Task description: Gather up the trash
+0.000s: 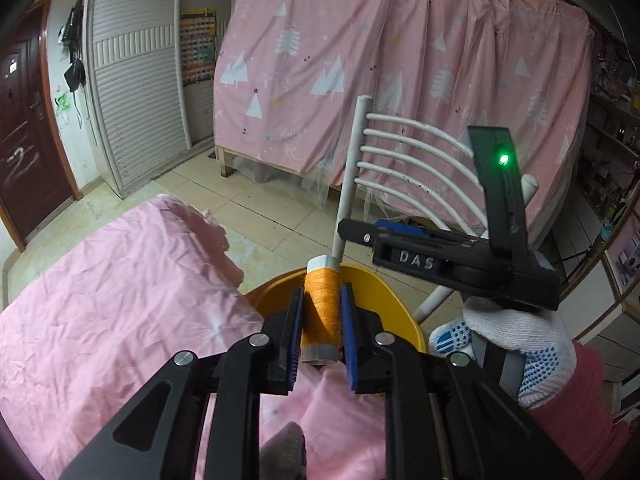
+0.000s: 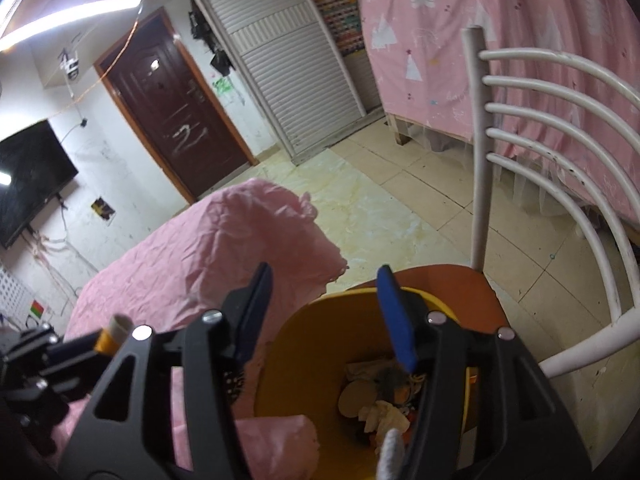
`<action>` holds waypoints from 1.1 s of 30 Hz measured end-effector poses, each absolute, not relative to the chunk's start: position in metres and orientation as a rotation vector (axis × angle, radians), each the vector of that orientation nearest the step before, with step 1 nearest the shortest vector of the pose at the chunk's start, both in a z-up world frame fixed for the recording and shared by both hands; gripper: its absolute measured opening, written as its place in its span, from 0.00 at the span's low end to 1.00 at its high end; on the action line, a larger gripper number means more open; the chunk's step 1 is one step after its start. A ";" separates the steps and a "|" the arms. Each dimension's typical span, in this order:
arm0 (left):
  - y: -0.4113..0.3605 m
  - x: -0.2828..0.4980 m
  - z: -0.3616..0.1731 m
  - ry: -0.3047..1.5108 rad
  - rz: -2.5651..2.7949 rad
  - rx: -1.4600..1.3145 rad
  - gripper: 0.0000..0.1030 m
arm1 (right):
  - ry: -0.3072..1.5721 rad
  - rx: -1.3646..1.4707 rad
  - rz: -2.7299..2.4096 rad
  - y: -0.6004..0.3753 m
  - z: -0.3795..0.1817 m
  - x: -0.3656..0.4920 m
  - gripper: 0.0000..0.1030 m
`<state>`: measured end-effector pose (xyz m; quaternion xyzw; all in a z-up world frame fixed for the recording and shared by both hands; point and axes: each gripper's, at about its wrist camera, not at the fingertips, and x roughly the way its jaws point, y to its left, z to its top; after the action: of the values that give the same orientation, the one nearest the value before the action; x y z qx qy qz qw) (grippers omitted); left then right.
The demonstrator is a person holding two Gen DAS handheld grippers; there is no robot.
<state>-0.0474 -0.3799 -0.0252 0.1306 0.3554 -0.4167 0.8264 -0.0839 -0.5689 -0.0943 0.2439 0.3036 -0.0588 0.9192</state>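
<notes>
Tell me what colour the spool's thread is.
Orange, clearest in the left wrist view, on the spool.

One thread spool (image 1: 321, 312), one yellow bin (image 2: 320, 344), one chair (image 2: 560, 184), two claws (image 1: 320, 336)

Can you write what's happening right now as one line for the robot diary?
left gripper: shut on orange thread spool | right gripper: open, empty, over yellow bin | bin: holds trash, on chair
</notes>
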 end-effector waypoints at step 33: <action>-0.349 -0.013 -0.041 0.787 -0.815 0.149 0.52 | 0.594 0.517 -0.098 -0.549 -0.083 -0.080 0.87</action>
<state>-0.0126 -0.3493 -0.0406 0.0707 0.3726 -0.3858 0.8410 -0.0800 -0.5491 -0.0827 0.2517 0.2893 -0.0480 0.9223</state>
